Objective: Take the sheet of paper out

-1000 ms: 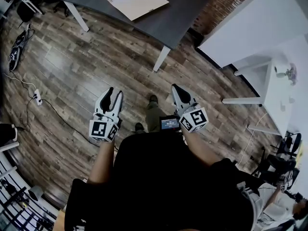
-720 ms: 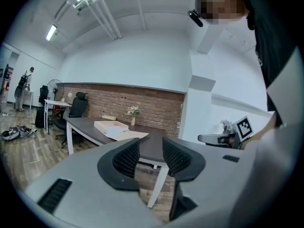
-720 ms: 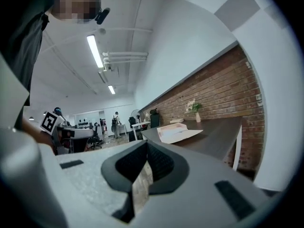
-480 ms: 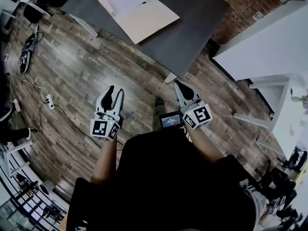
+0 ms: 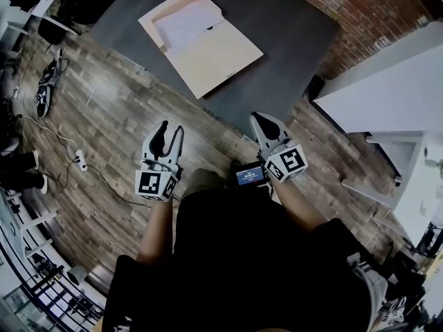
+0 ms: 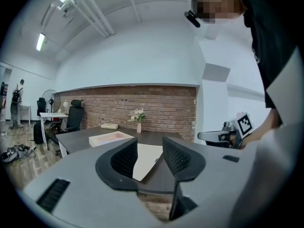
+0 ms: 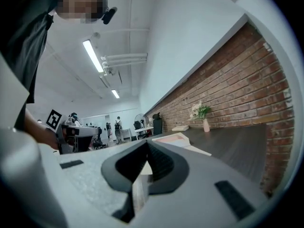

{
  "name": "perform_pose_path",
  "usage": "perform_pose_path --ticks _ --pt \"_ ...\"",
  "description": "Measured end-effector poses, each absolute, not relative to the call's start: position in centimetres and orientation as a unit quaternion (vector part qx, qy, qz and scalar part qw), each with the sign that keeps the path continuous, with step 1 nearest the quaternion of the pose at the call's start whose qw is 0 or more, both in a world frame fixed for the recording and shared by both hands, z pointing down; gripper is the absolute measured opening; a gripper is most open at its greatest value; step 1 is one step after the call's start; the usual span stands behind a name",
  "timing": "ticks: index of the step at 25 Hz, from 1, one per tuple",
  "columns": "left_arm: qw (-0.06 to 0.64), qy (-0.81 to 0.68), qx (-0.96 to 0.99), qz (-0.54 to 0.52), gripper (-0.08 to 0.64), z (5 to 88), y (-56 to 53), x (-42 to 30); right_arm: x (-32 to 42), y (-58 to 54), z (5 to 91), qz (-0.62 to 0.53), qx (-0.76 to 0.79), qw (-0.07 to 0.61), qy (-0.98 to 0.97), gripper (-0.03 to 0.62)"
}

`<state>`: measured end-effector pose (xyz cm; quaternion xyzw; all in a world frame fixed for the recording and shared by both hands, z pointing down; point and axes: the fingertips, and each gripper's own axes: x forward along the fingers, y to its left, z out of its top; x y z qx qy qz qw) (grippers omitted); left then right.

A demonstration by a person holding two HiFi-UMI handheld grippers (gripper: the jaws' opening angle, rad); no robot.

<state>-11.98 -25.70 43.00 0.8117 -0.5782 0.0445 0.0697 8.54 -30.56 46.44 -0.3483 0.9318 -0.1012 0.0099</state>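
A tan envelope (image 5: 214, 54) lies open on the dark table (image 5: 297, 40), and a white sheet of paper (image 5: 181, 25) shows in its far half. Both grippers hang over the wooden floor, short of the table's near edge. My left gripper (image 5: 169, 130) is open and empty; in the left gripper view the envelope (image 6: 145, 159) shows through the gap of my left gripper (image 6: 149, 148). My right gripper (image 5: 260, 120) is shut on nothing, its jaws meeting at the tips in the right gripper view (image 7: 147, 146). The envelope (image 7: 178, 139) lies beyond it.
A vase of flowers (image 6: 138, 121) and a book (image 6: 109, 126) stand at the table's far side by the brick wall (image 5: 346, 5). A white desk (image 5: 387, 81) is at the right. An office chair (image 6: 73, 118) stands left; a power strip (image 5: 80, 161) lies on the floor.
The table and envelope have come nearer and lower in the head view as both grippers moved toward them. Neither gripper's jaws changed.
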Motion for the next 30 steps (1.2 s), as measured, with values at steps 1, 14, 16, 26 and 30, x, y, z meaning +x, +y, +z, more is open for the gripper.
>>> perform_pose_path --ticks 1,14,16,26,30 --pt "0.063 -0.574 0.814 0.052 0.146 43.0 -26.9 -12.2 7.9 -31.4 46.5 -0.100 -0.345 0.009 0.933 0.005" --pt "0.023 -0.492 0.863 0.114 0.152 46.4 -45.6 -17.7 0.3 -45.8 49.1 -0.121 -0.406 -0.033 0.905 0.005" --pt "0.017 -0.474 0.872 0.126 0.152 46.8 -48.3 -18.5 -1.2 -48.2 48.9 -0.121 -0.417 -0.038 0.900 0.005" --pt "-0.007 -0.372 0.904 0.210 0.153 51.6 -58.7 -18.4 -5.1 -56.2 49.7 -0.109 -0.475 -0.074 0.870 0.005" --pt "-0.015 -0.365 0.900 0.238 0.153 53.6 -62.9 -17.8 -5.2 -59.0 50.1 -0.099 -0.484 -0.074 0.866 0.005"
